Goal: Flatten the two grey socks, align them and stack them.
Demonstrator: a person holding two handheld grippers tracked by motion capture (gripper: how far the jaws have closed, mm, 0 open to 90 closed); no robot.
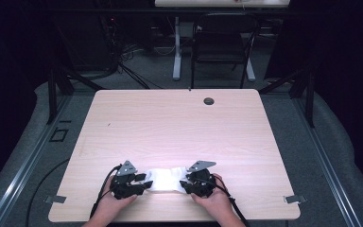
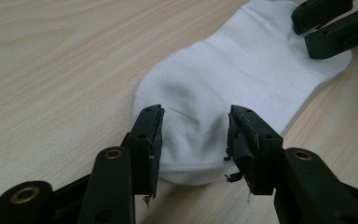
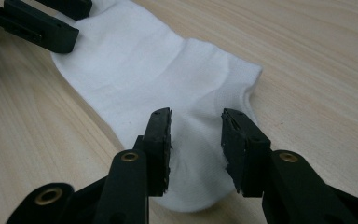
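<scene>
We are working a flat white fabric ankle sock (image 1: 163,180) near the front edge of the pale wooden table (image 1: 170,123).
Left gripper (image 2: 195,140) and right gripper (image 3: 196,140) are straddling opposite ends, jaws apart; we should be closing both evenly, pinching fabric only.

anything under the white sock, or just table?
The white sock lies flat on the wooden table, with bare wood showing all round its edges. Whatever sits directly beneath the fabric is covered. The left tongs and right tongs straddle its two ends, open.
</scene>
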